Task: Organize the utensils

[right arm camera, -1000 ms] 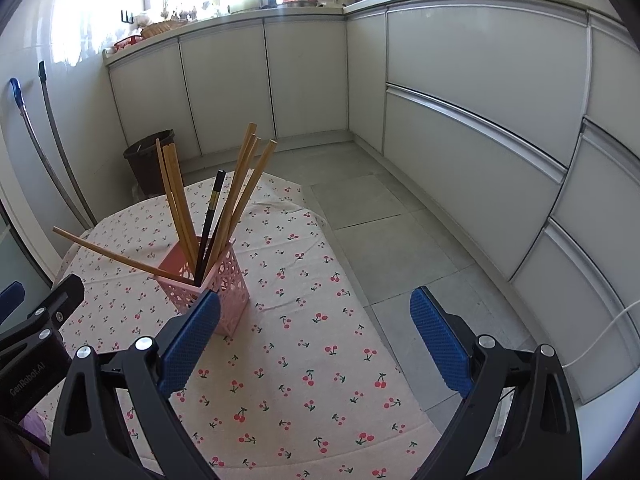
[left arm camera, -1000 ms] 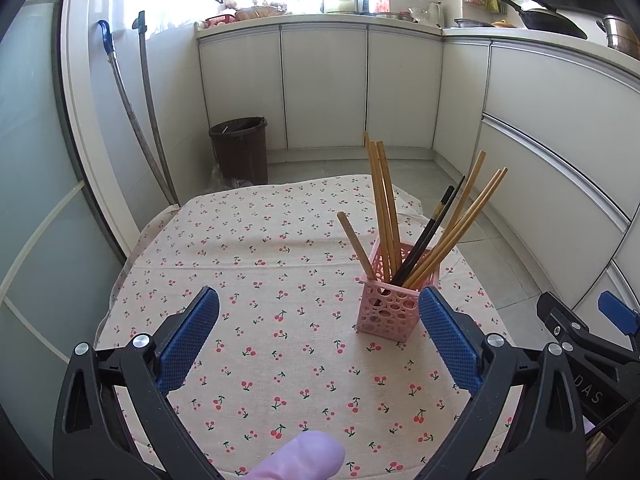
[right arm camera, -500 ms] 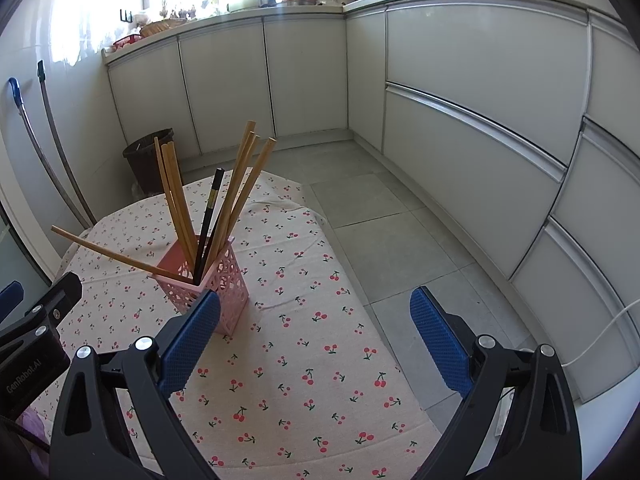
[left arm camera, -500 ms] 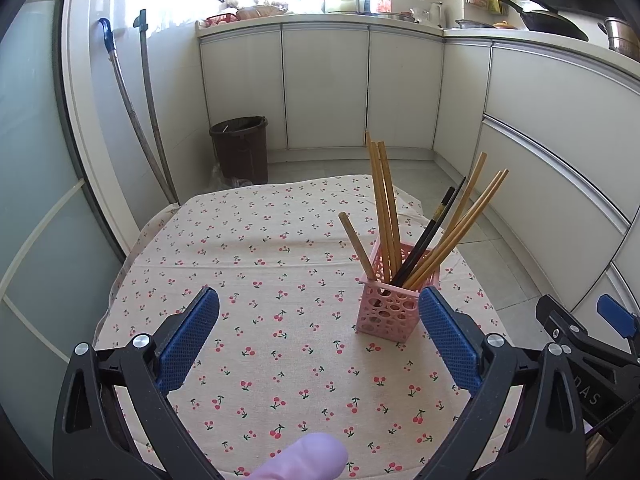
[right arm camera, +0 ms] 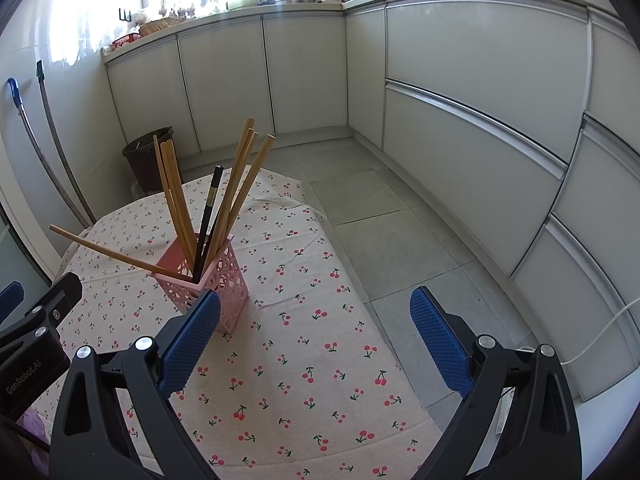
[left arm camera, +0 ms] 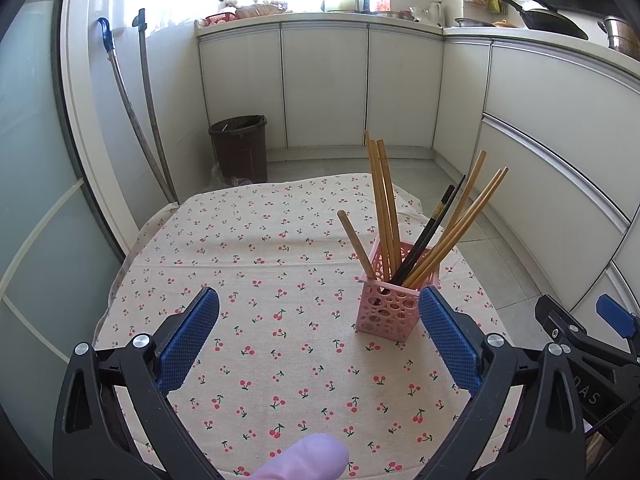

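Chopsticks (left arm camera: 430, 236) in holder (left arm camera: 394, 308) (tools spread)

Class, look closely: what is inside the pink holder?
The pink holder contains several wooden chopsticks and one black chopstick, all leaning outward. Their lower ends are hidden by its perforated walls.

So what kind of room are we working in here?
Most likely a home kitchen: white cabinets run under a countertop crowded with kitchenware, and a wok sits on the right. Chopsticks stand in a pink holder on a cherry-print tablecloth.
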Demonstrator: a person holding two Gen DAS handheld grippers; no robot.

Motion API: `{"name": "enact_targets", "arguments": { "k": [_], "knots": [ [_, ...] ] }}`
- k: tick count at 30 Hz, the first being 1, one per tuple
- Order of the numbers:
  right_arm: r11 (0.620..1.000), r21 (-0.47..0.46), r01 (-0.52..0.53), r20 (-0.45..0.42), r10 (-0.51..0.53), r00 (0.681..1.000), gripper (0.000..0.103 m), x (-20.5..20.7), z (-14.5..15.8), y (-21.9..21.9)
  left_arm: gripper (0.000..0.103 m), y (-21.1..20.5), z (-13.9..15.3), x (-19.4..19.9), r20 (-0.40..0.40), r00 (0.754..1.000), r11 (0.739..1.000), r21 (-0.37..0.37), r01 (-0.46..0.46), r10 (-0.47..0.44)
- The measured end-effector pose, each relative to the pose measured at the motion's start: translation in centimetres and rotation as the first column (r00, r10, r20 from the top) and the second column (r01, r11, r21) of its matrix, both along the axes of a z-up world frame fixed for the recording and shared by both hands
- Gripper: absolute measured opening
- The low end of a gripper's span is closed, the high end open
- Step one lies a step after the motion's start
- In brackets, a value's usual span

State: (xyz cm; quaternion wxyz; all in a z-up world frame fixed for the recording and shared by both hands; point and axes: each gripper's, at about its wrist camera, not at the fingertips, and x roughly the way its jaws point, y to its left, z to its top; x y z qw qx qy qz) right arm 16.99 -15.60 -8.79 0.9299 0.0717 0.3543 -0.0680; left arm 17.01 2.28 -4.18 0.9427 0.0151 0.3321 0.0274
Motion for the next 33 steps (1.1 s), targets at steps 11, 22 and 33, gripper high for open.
{"name": "enact_targets", "arguments": {
  "k": [11, 22, 33],
  "knots": [
    [1.000, 0.000, 0.000, -0.004, 0.000, 1.000, 0.093, -0.06, -0.03, 0.03, 0.096, 0.05, -0.16, 0.05, -0.003, 1.000, 1.000, 0.000, -0.001, 0.001],
    [1.000, -0.001, 0.000, -0.009, 0.000, 1.000, 0.093, -0.01, -0.10, -0.01, 0.096, 0.03, -0.49, 0.09, -0.009, 1.000, 1.000, 0.002, -0.001, 0.001],
    [1.000, 0.001, 0.000, -0.013, 0.000, 1.000, 0.093, 0.04, -0.16, -0.01, 0.096, 0.21, -0.69, 0.09, -0.014, 1.000, 1.000, -0.001, -0.007, 0.007]
  ]
}}
